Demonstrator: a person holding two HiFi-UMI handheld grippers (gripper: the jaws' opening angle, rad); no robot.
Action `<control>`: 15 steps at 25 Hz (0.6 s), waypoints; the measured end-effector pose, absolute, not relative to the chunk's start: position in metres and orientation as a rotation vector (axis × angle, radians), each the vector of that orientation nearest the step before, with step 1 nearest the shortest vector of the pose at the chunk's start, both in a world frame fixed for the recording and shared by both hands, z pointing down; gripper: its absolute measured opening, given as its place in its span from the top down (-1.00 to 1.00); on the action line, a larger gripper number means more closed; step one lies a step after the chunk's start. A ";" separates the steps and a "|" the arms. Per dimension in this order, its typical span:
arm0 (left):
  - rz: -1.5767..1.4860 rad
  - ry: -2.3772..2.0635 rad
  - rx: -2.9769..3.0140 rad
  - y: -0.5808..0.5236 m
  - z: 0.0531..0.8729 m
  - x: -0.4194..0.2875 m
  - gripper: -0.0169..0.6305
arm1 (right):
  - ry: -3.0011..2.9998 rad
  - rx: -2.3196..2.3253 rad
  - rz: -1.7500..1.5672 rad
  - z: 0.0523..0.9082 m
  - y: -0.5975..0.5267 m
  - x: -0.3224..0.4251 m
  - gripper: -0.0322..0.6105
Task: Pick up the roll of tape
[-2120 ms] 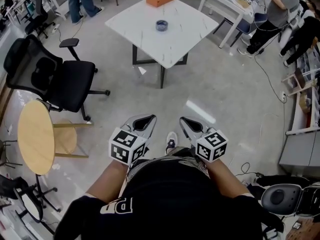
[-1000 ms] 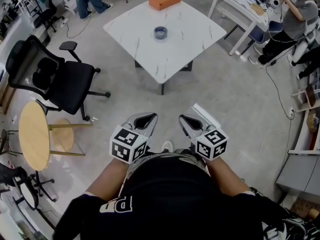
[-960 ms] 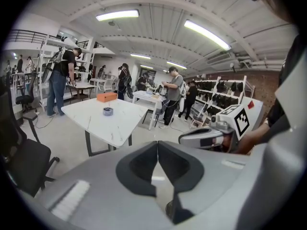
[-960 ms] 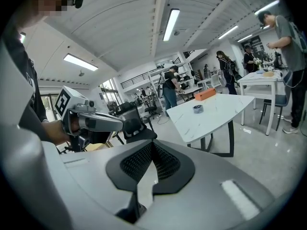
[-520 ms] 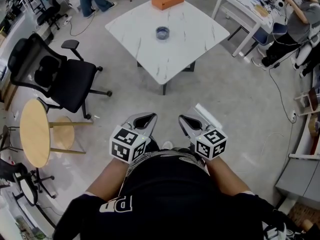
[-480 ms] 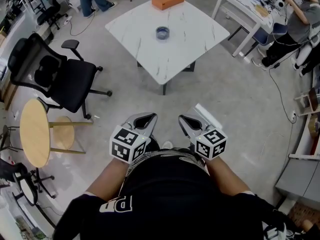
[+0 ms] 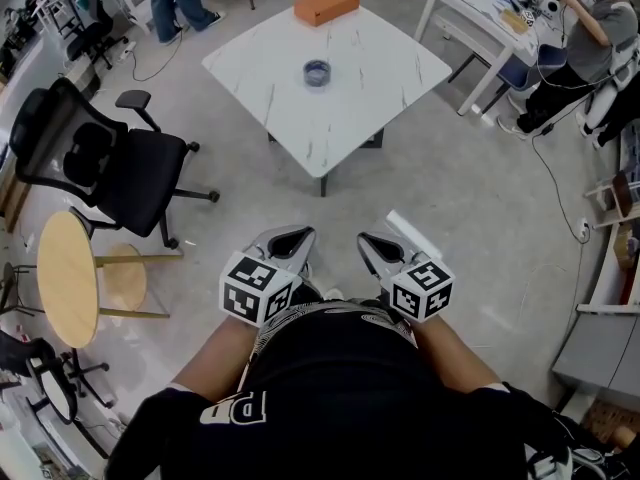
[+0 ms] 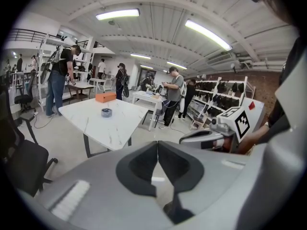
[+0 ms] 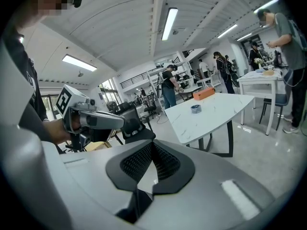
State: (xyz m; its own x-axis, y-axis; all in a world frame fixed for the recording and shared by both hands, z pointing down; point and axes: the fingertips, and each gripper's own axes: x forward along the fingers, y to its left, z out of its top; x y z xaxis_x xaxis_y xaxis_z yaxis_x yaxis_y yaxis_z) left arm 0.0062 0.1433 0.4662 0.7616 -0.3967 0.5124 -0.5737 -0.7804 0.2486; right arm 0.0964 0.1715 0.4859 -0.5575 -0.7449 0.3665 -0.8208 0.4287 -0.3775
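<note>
A dark blue-grey roll of tape lies flat on the white marble-look table, far ahead of me; it also shows as the roll of tape and the roll of tape in the gripper views. My left gripper and right gripper are held close to my body over the floor, side by side, well short of the table. Both are shut with nothing between the jaws.
An orange box sits at the table's far corner. A black office chair and a round wooden stool stand at the left. More tables, cables and people fill the right and back.
The table and tape have shifted slightly in the head view as I moved a little. Both grippers stay shut in the same place before my body.
</note>
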 end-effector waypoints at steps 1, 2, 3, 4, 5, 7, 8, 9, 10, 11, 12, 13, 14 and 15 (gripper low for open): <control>0.620 -0.739 2.562 0.142 0.467 0.008 0.76 | -2.527 1.397 0.794 0.487 0.171 0.098 0.90; 0.620 -0.737 2.558 0.140 0.468 0.009 0.76 | -2.522 1.397 0.796 0.488 0.171 0.100 0.90; 0.620 -0.734 2.555 0.139 0.468 0.011 0.76 | -2.517 1.398 0.801 0.489 0.171 0.102 0.90; 0.621 -0.731 2.554 0.138 0.469 0.011 0.76 | -2.512 1.399 0.807 0.490 0.170 0.103 0.90; 0.623 -0.728 2.554 0.137 0.469 0.011 0.76 | -2.509 1.399 0.812 0.490 0.169 0.103 0.90; 0.625 -0.725 2.551 0.134 0.470 0.009 0.76 | -2.504 1.396 0.819 0.492 0.166 0.102 0.90; 0.626 -0.725 2.548 0.132 0.472 0.008 0.76 | -2.503 1.394 0.821 0.493 0.163 0.101 0.90; 0.628 -0.726 2.544 0.130 0.473 0.007 0.76 | -2.502 1.390 0.823 0.494 0.160 0.100 0.90; 0.630 -0.728 2.541 0.127 0.474 0.006 0.76 | -2.502 1.386 0.824 0.495 0.157 0.099 0.90; 0.631 -0.731 2.537 0.124 0.475 0.005 0.76 | -2.504 1.380 0.825 0.496 0.153 0.097 0.90; 0.632 -0.733 2.533 0.121 0.476 0.003 0.76 | -2.506 1.374 0.826 0.496 0.149 0.096 0.90; 0.632 -0.735 2.530 0.117 0.477 0.002 0.76 | -2.507 1.369 0.826 0.497 0.144 0.094 0.90; 0.632 -0.736 2.527 0.112 0.478 0.002 0.76 | -2.507 1.364 0.826 0.497 0.139 0.093 0.90; 0.631 -0.737 2.525 0.106 0.479 0.001 0.76 | -2.507 1.362 0.827 0.498 0.133 0.093 0.90</control>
